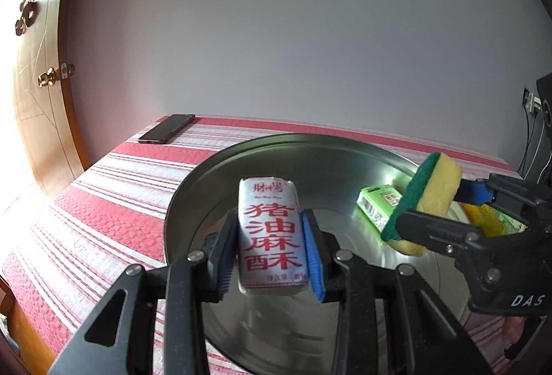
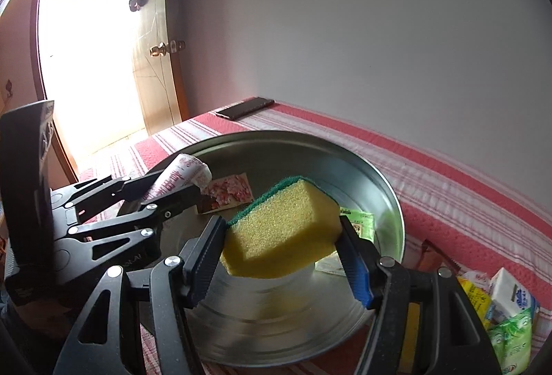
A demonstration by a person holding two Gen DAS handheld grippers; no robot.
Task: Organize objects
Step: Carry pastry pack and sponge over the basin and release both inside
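On the red-and-white striped tablecloth (image 1: 114, 188) sits a large round shallow metal tray (image 1: 310, 154), the biggest thing I see. Above it my right gripper (image 2: 281, 245) clamps a yellow sponge with a green scouring side (image 2: 283, 230), its pads pressed on both ends. My left gripper (image 1: 270, 254) pinches a white rectangular snack packet printed with red characters (image 1: 270, 237), upright over the tray's middle. A green wrapped packet (image 1: 376, 206) lies inside the tray, near the far-right rim. A black phone (image 1: 167, 132) rests at the cloth's far corner, well apart.
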